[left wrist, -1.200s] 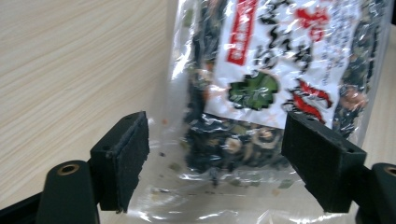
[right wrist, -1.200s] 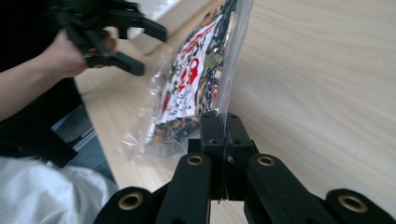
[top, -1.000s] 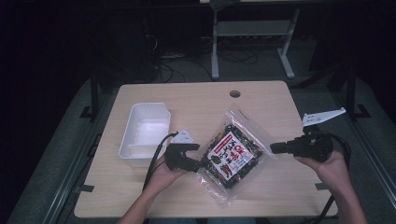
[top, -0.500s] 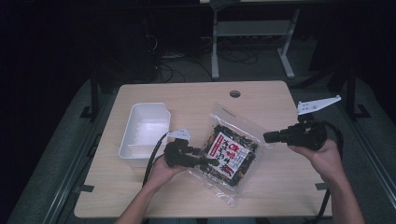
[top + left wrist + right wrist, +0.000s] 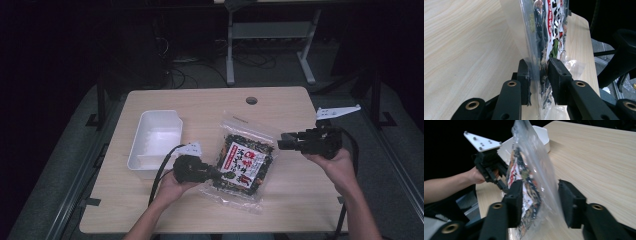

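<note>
We saw clear snack bag [image 5: 243, 161] at middle of wooden surface [image 5: 200, 102], lifted at its near-left edge. Left tongs [image 5: 220, 174] clamped on that edge; in left gripper view their pads [image 5: 559, 75] pinched plastic with bag [image 5: 544, 32] rising upright between them. Right tongs [image 5: 281, 142] stood apart just beside bag's right edge; in right gripper view bag [image 5: 529, 180] hung between spread jaws, contact unclear. White tray [image 5: 142, 150] sat left of bag, on surface.
</note>
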A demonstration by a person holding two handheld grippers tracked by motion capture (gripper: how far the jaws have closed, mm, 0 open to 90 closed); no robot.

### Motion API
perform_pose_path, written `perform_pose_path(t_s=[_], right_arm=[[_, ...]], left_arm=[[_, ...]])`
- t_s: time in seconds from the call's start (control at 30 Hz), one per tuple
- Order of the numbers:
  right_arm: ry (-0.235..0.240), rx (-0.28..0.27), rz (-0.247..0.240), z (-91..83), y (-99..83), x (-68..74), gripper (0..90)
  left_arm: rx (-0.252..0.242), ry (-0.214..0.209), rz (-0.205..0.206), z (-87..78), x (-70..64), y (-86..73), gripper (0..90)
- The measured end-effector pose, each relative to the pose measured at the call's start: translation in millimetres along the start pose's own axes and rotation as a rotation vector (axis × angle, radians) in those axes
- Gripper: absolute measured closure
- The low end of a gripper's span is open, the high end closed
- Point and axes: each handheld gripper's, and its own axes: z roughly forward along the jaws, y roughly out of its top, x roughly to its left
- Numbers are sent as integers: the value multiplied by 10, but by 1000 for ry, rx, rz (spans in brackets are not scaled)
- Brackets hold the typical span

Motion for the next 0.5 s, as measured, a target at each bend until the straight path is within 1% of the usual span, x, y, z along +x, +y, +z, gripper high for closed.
perform_pose_path(t_s=[0.03,0.07,0.1,0.13,0.17,0.2,0.27,0.3,0.37,0.4,0.43,0.47,0.5], right_arm=[[2,-22,26,36,-66,-33,425],[2,-22,26,36,-66,-33,425],[3,-31,31,59,-101,-52,405],[8,-53,52,122,-176,-79,362],[7,-41,59,171,-210,-89,328],[1,-31,67,224,-246,-94,316],[24,-15,86,334,-315,-114,309],[29,-12,89,384,-347,-119,314],[58,-5,105,479,-396,-132,350],[58,-5,105,479,-396,-132,350],[71,-4,106,520,-414,-133,382],[100,-10,111,581,-431,-128,444],[105,-15,110,596,-428,-122,482]], left_arm=[[2,3,2,-7,10,-15,719],[2,3,2,-7,10,-15,719],[3,3,3,-9,17,-22,719],[2,1,-2,-11,24,-32,719],[-1,0,-3,-10,25,-34,719],[-2,-1,-4,-11,23,-36,719],[-5,-3,-2,-12,20,-35,719],[-6,-3,-1,-13,19,-35,719],[-8,-6,-4,-15,18,-36,719],[-8,-6,-4,-15,18,-36,719],[-8,-7,-6,-16,20,-36,719],[-4,-5,-3,-19,23,-43,718],[-4,-5,-3,-19,23,-43,718]])
